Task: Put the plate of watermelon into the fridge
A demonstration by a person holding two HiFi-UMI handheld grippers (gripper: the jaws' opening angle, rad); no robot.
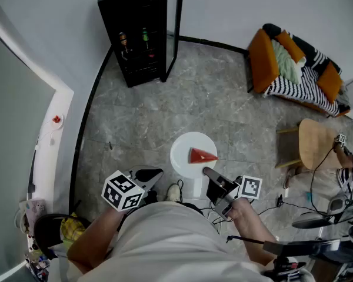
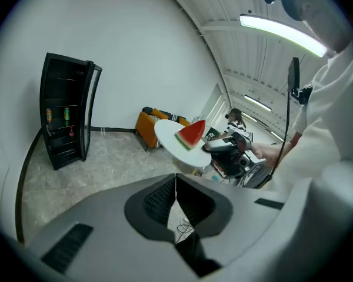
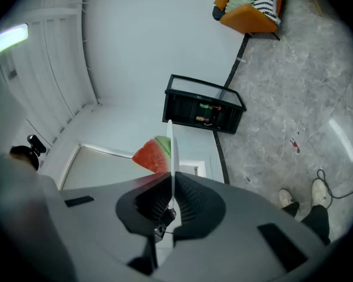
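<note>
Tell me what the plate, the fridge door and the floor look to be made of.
Plate: thin, smooth and white with a slight gloss; ceramic or plastic, the look leaves it open.
Fridge door: a see-through pane, likely glass, in a black frame.
Floor: grey veined stone or stone-look tile, polished, since it shows a light reflection.

The round plate [image 1: 182, 145] is white. The watermelon wedge [image 1: 201, 155] is red with a green rind. The tall fridge [image 1: 135, 34] is black. The soft armchair [image 1: 260, 60] is orange, and its blanket [image 1: 300, 86] has black-and-white stripes.
</note>
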